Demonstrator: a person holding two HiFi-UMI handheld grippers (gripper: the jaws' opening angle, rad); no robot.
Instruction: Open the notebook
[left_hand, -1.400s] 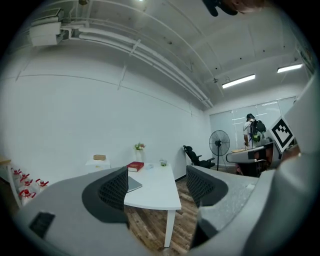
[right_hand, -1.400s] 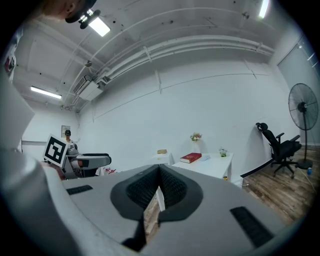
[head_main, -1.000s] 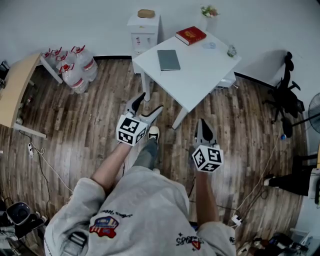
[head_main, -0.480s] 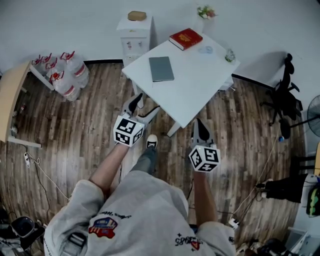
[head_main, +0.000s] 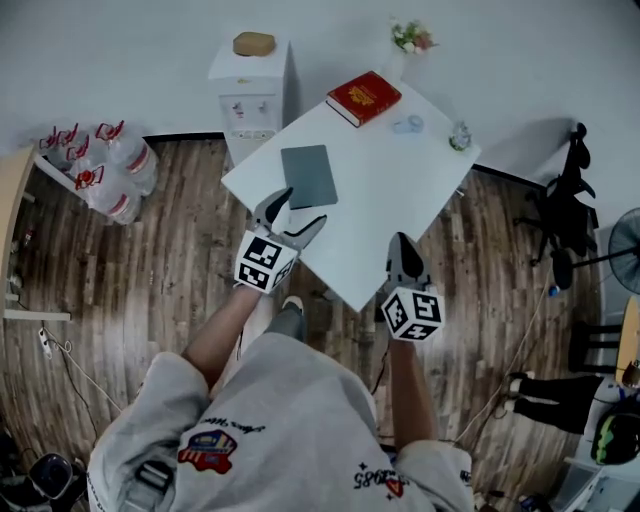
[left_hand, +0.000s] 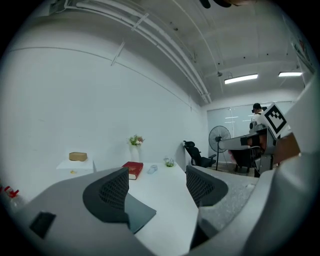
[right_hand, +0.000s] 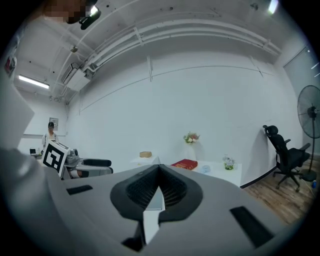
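Head view: left gripper (head_main: 303, 206) spread just beside closed notebook (head_main: 308, 175), presumably to lift its cover; right gripper (head_main: 402, 242) pressed together, empty.

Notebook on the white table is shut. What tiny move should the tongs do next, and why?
Probably bring the open left tongs to the notebook's near edge: they hover by it, its cover lies closed, and the right tongs are shut.

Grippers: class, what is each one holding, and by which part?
Nothing. Left gripper: jaws apart, empty. Right gripper: jaws together, empty. The notebook lies closed.
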